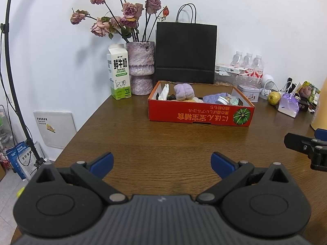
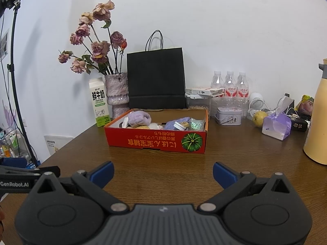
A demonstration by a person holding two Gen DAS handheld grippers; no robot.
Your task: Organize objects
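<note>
Both grippers' fingers [image 1: 102, 163] wide apart, empty | milk carton [image 1: 119, 71] "FRESH MILK" | left gripper [image 2: 14, 183] "GenRobot.AI"

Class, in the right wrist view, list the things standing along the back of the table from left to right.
Milk carton → vase → black bag → water bottles → fruit → yellow jug.

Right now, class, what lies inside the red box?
The red box holds a purple plush toy, a bluish cloth, a small round tin and a shiny green packet. Its front wall hides whatever lies lower.
</note>
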